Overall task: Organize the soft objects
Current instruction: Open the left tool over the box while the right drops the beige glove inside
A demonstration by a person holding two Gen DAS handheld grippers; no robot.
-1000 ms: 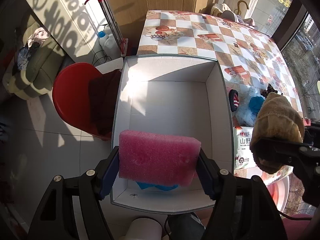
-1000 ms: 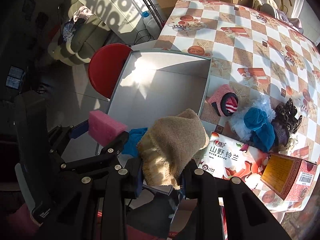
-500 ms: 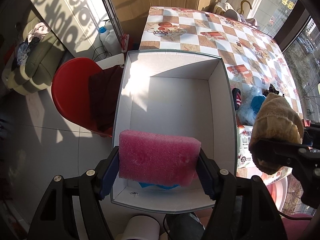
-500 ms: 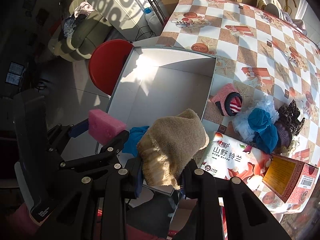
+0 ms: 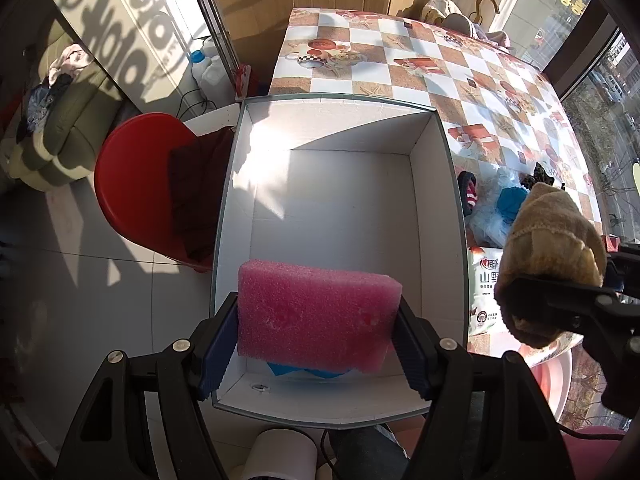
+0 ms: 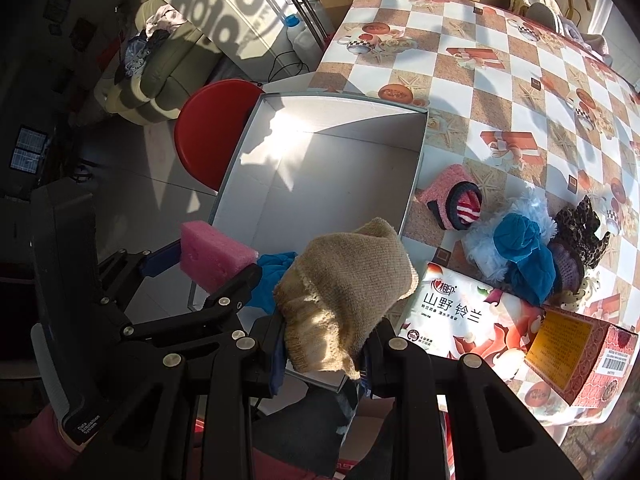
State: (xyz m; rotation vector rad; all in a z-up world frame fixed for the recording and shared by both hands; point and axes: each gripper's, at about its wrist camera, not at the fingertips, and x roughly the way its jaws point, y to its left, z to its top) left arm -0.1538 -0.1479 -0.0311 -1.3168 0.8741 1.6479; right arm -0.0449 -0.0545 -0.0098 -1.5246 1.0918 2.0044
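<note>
My left gripper (image 5: 316, 332) is shut on a pink foam sponge (image 5: 316, 316) and holds it above the near end of a white open box (image 5: 332, 208). A blue cloth (image 5: 308, 372) lies in the box under the sponge. My right gripper (image 6: 326, 340) is shut on a tan knitted cloth (image 6: 348, 284) and holds it above the box's near right corner (image 6: 320, 376). The sponge (image 6: 212, 258) and the left gripper also show in the right wrist view. More soft items lie on the table: a pink sock (image 6: 452, 196), a blue cloth (image 6: 524, 252) and a white fluffy piece (image 6: 488, 248).
The box (image 6: 328, 176) rests at the edge of a checkered table (image 6: 500, 80). A tissue pack (image 6: 460, 316) and a red-yellow carton (image 6: 576, 356) lie at the table's near right. A red chair (image 5: 140, 192) with a dark cloth stands left of the box.
Both grippers have drawn back a little toward me with their loads; the box sits slightly farther away. Both grips are unchanged.
</note>
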